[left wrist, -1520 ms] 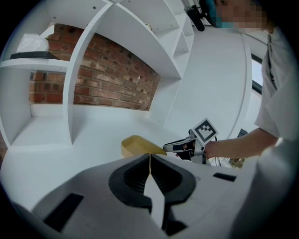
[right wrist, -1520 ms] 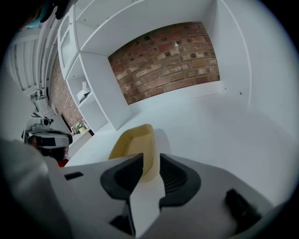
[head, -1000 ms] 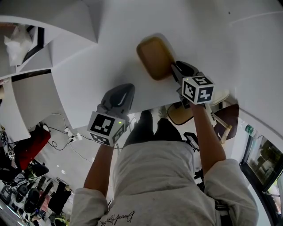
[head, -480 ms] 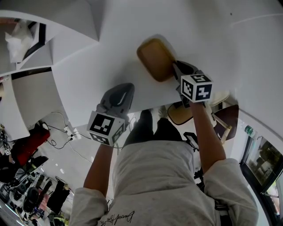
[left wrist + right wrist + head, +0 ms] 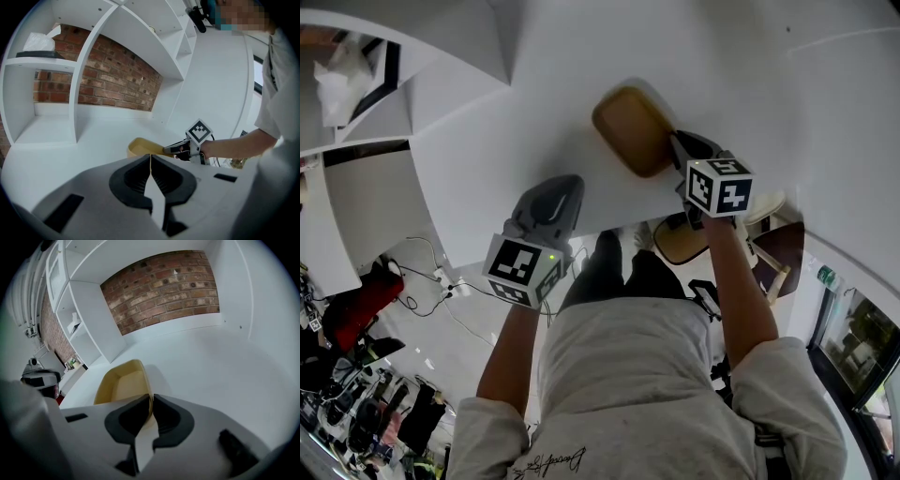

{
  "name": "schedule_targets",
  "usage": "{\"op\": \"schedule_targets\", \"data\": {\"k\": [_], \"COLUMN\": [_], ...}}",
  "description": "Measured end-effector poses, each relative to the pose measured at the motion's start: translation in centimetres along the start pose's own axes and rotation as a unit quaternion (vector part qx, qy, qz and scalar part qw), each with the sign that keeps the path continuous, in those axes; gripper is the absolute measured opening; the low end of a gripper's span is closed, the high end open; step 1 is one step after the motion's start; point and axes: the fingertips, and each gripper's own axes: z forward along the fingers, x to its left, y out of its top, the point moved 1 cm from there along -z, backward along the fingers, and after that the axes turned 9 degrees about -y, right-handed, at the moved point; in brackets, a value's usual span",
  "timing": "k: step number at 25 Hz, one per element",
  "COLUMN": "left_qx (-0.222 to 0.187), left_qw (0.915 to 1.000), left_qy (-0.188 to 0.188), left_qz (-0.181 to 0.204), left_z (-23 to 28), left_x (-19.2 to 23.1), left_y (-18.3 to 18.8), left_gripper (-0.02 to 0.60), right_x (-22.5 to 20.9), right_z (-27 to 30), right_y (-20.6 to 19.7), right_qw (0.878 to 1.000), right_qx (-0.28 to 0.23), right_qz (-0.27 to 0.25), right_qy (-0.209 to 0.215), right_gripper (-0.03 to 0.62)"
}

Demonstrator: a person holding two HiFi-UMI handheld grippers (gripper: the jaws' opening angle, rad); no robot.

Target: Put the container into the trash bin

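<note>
The right gripper [image 5: 675, 141] is pinching the container [image 5: 633, 129] by its near wall. In the right gripper view the jaws are sitting almost together, with only the thin tan rim between them. The container appears to be resting on the white table [image 5: 534, 84], close to the edge nearest the person and toward the right end of that edge. It is sitting open side up and looking empty. The left gripper [image 5: 565, 187] is hovering over the same edge, to the left of the container and apart from it. Its 2 jaws are meeting tip to tip with nothing between them.

No bin is showing in any of the 3 views, so the carry is likely heading off the table and out of sight.

The main risk is coming from the grip itself. The jaws are biting on 1 thin wall at 1 end, so on lifting, the far end may be sagging and the container pivoting in the jaws. The wall could also be flexing and sliding out, most likely during a quick swing toward the bin. Dragging instead of lifting could be catching the container on the table edge and twisting it loose. The left gripper, shut and apart from the container, is giving no support underneath.
</note>
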Motion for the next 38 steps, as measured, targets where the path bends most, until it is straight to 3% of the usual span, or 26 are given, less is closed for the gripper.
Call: {"op": "schedule_targets", "data": {"k": [14, 29, 38], "left_qx": [-0.013, -0.014, -0.005], "left_qw": [0.9999, 0.9994, 0.9978], "left_qy": [-0.006, -0.023, -0.052], "left_qz": [0.005, 0.02, 0.041], "left_z": [-0.3, 0.9, 2.6], "left_x": [-1.3, -6.0, -9.9], "left_y": [1.2, 1.7, 1.7], "left_gripper": [0.017, 0.017, 0.018], "right_x": [0.2, -2.0, -5.1], "right_z": [-3.0, -8.4, -12.4], "right_y": [0.4, -1.1, -2.9], "right_qw": [1.0, 0.999, 0.998], "right_qx": [-0.015, -0.031, -0.045], "right_qz": [0.009, 0.018, 0.038], "right_qy": [0.005, 0.002, -0.016], "right_gripper": [0.046, 0.046, 0.046]}}
